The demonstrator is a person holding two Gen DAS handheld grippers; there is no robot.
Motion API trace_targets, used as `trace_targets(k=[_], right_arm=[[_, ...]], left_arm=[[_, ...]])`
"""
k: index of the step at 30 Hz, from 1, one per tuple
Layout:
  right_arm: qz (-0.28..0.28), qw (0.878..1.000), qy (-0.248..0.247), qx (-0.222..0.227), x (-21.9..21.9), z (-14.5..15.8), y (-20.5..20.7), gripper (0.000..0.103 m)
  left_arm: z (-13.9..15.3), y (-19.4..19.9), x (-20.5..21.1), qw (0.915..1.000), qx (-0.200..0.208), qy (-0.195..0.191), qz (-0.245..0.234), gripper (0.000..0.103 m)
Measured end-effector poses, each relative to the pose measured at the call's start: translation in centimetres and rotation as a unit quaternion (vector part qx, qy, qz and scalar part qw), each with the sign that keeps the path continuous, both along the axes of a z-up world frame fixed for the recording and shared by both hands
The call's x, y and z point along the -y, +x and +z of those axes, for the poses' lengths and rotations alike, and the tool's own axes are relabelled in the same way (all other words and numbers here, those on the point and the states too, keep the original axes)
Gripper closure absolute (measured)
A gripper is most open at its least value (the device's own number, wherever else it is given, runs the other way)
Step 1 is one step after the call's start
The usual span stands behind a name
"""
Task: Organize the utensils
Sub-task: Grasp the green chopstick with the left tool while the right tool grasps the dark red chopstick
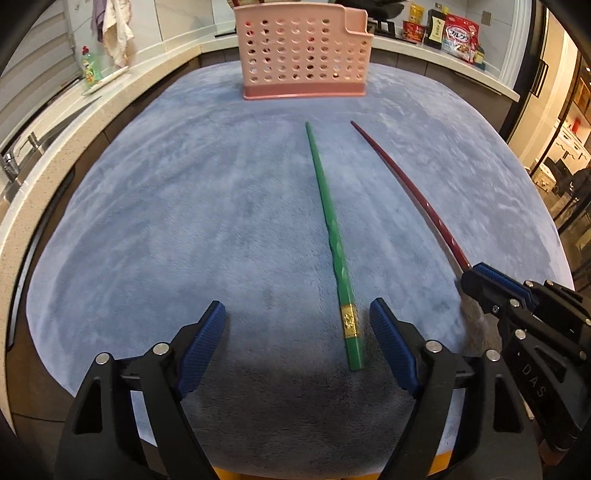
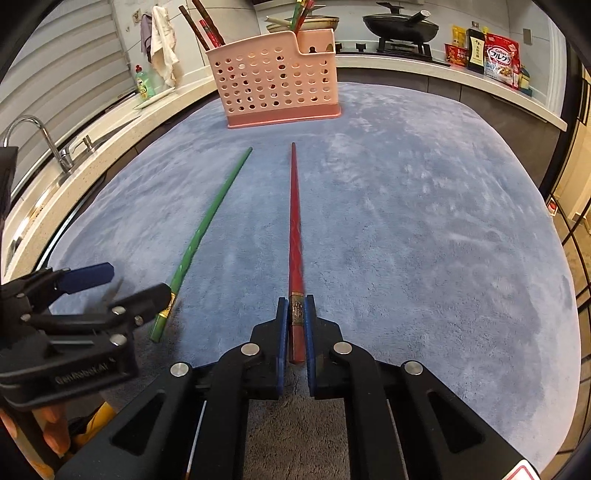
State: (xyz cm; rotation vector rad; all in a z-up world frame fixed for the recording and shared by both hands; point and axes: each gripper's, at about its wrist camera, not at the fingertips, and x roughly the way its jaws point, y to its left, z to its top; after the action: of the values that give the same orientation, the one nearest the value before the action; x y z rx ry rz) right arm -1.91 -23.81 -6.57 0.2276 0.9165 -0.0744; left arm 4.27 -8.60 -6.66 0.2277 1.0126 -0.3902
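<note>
A green chopstick (image 1: 328, 229) lies on the blue cloth, its thick end between the open jaws of my left gripper (image 1: 297, 315), nearer the right finger and touching neither. It also shows in the right wrist view (image 2: 207, 225). My right gripper (image 2: 296, 306) is shut on the thick end of a red chopstick (image 2: 294, 229), which points at the pink perforated utensil basket (image 2: 277, 79). In the left wrist view the right gripper (image 1: 476, 275) holds the red chopstick (image 1: 402, 177) at the right. The basket (image 1: 303, 51) stands at the far side and holds several chopsticks.
The blue cloth (image 2: 424, 221) covers the table. A counter with a sink and faucet (image 2: 40, 140) runs along the left. A wok (image 2: 400, 24) and food packets (image 2: 498, 55) sit on the back counter. A green bottle (image 1: 88, 66) stands at the left.
</note>
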Motion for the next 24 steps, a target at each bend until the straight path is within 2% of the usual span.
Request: trace_targets(k=[2, 3, 6, 9, 11, 12, 18, 24], right_arm=[[0.002, 1.0, 0.001, -0.001, -0.1, -0.1, 0.0, 0.095], [0.003, 1.0, 0.001, -0.002, -0.2, -0.1, 0.0, 0.095], [0.004, 1.0, 0.003, -0.003, -0.3, -0.2, 0.0, 0.095], [0.004, 1.0, 0.004, -0.005, -0.3, -0.4, 0.1, 0.095], [0.004, 1.0, 0.004, -0.005, -0.3, -0.4, 0.1, 0.095], [0.005, 1.0, 0.004, -0.005, -0.3, -0.4, 0.1, 0.095], [0.007, 1.0, 0.008, 0.004, -0.3, 0.6, 0.0, 0.095], [0.009, 1.0, 0.01, 0.018, -0.3, 2.4, 0.1, 0.095]], left_arm=[[-0.7, 0.2, 0.0, 0.9998, -0.018, -0.002, 0.0, 0.037], [-0.8, 0.2, -0.1, 0.9999, -0.016, -0.002, 0.003, 0.038], [-0.7, 0.0, 0.1, 0.9999, -0.011, 0.0, -0.005, 0.051], [-0.6, -0.1, 0.2, 0.9999, -0.01, 0.0, -0.01, 0.071], [-0.5, 0.0, 0.1, 0.9998, -0.013, -0.002, -0.013, 0.091], [-0.4, 0.0, 0.1, 0.9998, -0.015, -0.004, -0.014, 0.095], [0.2, 0.0, 0.0, 0.9994, -0.026, -0.014, -0.016, 0.096], [2.0, -0.1, 0.1, 0.9996, -0.011, -0.021, -0.014, 0.096]])
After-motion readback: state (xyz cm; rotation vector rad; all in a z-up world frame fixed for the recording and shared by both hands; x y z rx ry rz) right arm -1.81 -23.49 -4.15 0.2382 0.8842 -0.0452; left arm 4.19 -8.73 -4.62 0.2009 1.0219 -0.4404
